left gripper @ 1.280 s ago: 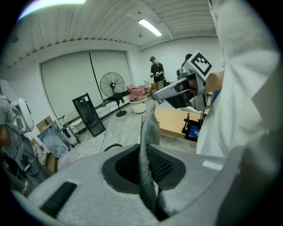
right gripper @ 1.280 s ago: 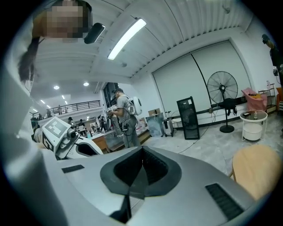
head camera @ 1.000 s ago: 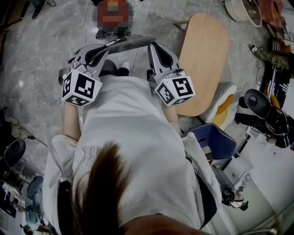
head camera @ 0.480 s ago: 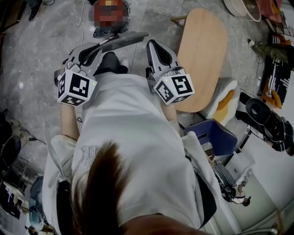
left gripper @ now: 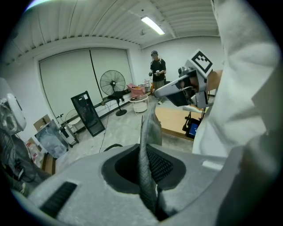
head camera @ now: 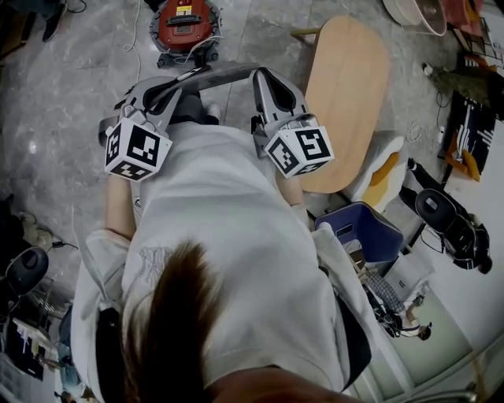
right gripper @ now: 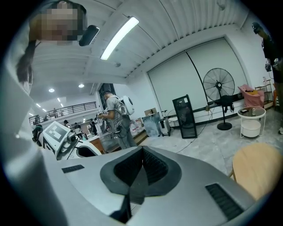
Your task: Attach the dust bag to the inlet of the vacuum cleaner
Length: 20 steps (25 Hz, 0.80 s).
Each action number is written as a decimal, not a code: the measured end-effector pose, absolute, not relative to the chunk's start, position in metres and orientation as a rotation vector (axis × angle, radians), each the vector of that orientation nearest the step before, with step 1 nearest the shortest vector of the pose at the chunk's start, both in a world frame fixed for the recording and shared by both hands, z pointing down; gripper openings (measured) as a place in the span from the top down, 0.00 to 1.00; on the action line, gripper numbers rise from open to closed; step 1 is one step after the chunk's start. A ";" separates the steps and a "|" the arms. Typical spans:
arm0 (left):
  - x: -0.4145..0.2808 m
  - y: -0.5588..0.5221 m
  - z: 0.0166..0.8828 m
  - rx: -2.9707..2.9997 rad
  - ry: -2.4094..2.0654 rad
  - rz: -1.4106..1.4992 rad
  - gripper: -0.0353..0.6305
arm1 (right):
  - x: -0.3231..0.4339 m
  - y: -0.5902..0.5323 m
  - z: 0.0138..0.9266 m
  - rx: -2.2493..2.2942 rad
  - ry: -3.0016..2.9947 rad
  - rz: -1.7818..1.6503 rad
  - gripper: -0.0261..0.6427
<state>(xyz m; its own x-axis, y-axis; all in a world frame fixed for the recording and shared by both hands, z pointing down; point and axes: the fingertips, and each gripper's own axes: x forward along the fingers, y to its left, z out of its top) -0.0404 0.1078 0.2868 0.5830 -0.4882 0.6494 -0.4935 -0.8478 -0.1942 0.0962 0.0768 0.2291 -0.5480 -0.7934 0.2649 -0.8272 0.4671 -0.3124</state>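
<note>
The left claw [head camera: 179, 82] clamps the grey bag [head camera: 224, 75], which runs from its jaws across to just beside the right claw [head camera: 260, 75]; that claw is clenched, empty; vacuum [head camera: 183, 22] well ahead of both.

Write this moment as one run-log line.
left gripper: shut on dust bag | right gripper: shut, empty | vacuum cleaner: on floor, bag not attached

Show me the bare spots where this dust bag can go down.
The wooden table top is bare, right of the right gripper. Open floor lies left of the vacuum cleaner. Crowded: lower right around the blue box.
</note>
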 end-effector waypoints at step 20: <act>-0.061 0.017 0.313 2.815 -0.562 1.114 0.89 | 0.062 -0.029 0.226 1.587 -2.508 0.610 0.96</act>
